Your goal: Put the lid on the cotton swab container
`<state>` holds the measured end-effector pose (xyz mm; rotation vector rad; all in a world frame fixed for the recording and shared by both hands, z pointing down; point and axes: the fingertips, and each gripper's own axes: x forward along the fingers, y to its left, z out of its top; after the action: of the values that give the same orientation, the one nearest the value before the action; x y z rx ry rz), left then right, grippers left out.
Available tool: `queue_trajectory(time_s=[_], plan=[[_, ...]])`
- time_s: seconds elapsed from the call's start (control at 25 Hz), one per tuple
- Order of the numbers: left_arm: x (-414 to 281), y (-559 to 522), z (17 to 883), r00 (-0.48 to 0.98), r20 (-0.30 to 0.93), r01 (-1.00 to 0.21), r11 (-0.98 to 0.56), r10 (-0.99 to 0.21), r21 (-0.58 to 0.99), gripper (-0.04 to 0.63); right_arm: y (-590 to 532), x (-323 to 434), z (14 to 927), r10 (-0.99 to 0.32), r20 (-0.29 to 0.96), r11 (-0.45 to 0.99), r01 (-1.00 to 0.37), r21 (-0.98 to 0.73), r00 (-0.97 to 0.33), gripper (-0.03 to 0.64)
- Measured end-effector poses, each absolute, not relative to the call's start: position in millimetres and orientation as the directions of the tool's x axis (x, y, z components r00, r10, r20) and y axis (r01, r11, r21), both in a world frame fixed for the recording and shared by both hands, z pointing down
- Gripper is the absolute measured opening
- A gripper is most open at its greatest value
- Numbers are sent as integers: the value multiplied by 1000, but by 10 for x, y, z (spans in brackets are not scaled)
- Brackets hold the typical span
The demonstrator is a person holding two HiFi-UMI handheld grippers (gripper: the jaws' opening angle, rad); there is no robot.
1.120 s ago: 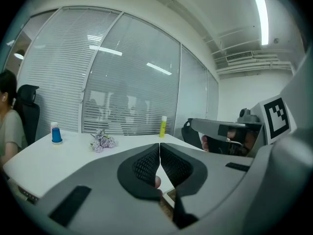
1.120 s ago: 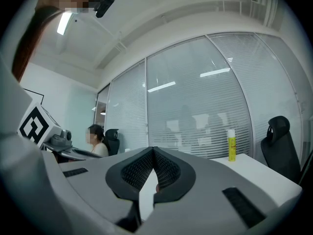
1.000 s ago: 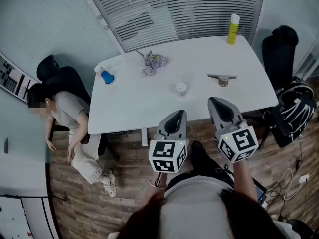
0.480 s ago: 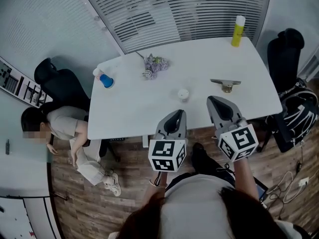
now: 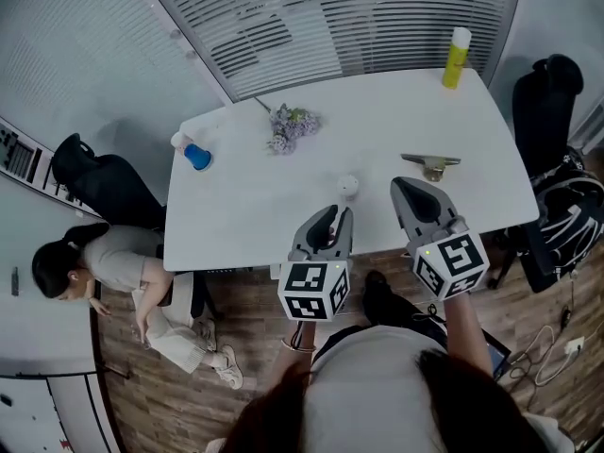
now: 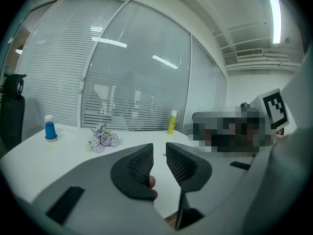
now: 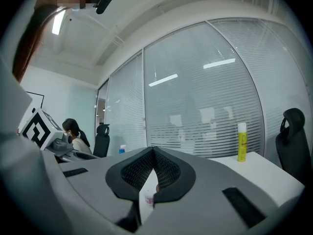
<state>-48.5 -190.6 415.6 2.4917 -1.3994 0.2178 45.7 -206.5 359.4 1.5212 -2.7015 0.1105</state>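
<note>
near half of the table (image 5: 236,215) is bare, open approach from the near edge. small white container (image 5: 348,186) stands alone mid-table, room all round it. metal piece (image 5: 431,164) to its right, well apart, open lane between. flowers (image 5: 291,126), blue-capped bottle (image 5: 193,152), yellow bottle (image 5: 457,58) stand farther back. black chair (image 5: 552,92) and bag (image 5: 571,215) crowd the right end.

The person wears a pale grey top (image 5: 377,394) below dark reddish-brown hair (image 5: 274,427), and the left gripper (image 5: 334,215) and right gripper (image 5: 408,187) are smooth grey shells with black ribbed pads (image 6: 139,165) lining their jaws, each bearing a white cube (image 5: 314,292) printed with black square markers.
</note>
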Motion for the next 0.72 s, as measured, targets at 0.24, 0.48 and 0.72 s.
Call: queue_trajectory(time_s=[0.24,0.48,0.72], plan=[[-460,-2061,4301,519,288,-855,-487,-805,180,138,-2263,481,3716,-847,102,519,-853,-46,-521,28],[-447,-2185,4529,505,321,-863,-463,-801,204,174,-2436,474,3883,-834,142,535,-845,-26,-532,28],[-462,-2318,4751,484,348,-875,-433,-803,216,211,-2608,480,4065,-821,186,543,-839,-37,-540,28]])
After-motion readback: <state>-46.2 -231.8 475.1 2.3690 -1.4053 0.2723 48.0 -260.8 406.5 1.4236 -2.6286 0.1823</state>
